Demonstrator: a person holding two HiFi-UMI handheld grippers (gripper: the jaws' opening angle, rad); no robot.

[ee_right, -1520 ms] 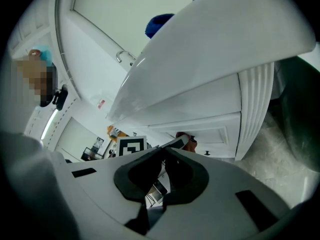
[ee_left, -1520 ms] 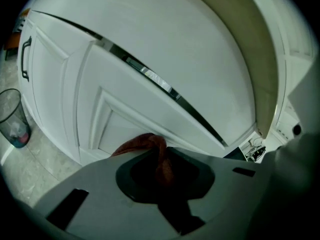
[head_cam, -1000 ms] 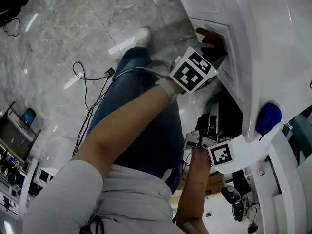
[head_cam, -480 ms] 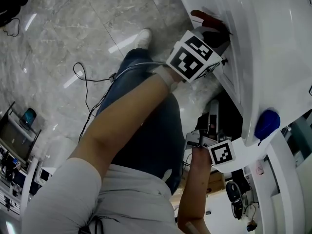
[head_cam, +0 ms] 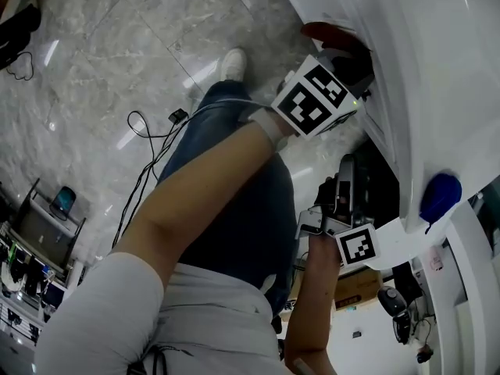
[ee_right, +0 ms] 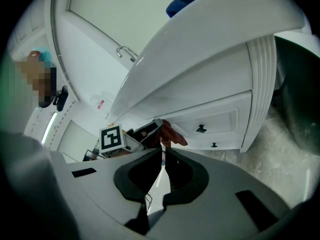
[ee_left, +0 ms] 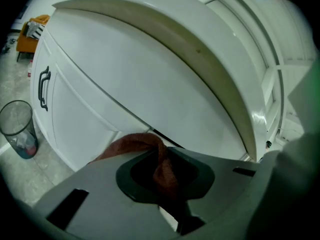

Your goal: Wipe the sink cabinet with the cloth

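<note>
Rust-red wiping cloth (ee_left: pixel 159 165): bunched, clamped betw. the jaws of the left gripper (ee_left: pixel 161 156), which are closed on it; a fold spills out over the jaw's top edge. Cloth sits against the front of the white sink cabinet (ee_left: pixel 150 84), just under the overhanging white countertop rim (ee_left: pixel 200 44). In the right gripper view the same cloth shows beside a recessed drawer front w/ two small dark knobs (ee_right: pixel 201 129). Cabinet door to the left carries a dark bow handle (ee_left: pixel 44 88). Right gripper (ee_right: pixel 163 156): jaws nearly together, only a thin slit, nothing betw. them; held lower, apart from the cloth, pointing up at the cabinet's underside. Blue rounded object (head_cam: pixel 440 196) on the countertop edge, type can't be made out. Clear plastic bin (ee_left: pixel 19 129) on the floor near the cabinet. Grey marble-pattern floor (head_cam: pixel 117 53) w/ a black cable (head_cam: pixel 144 131) trailing across it. Person's white shoe (head_cam: pixel 233 62) and blue-jeaned leg (head_cam: pixel 234 209) below the arms.
</note>
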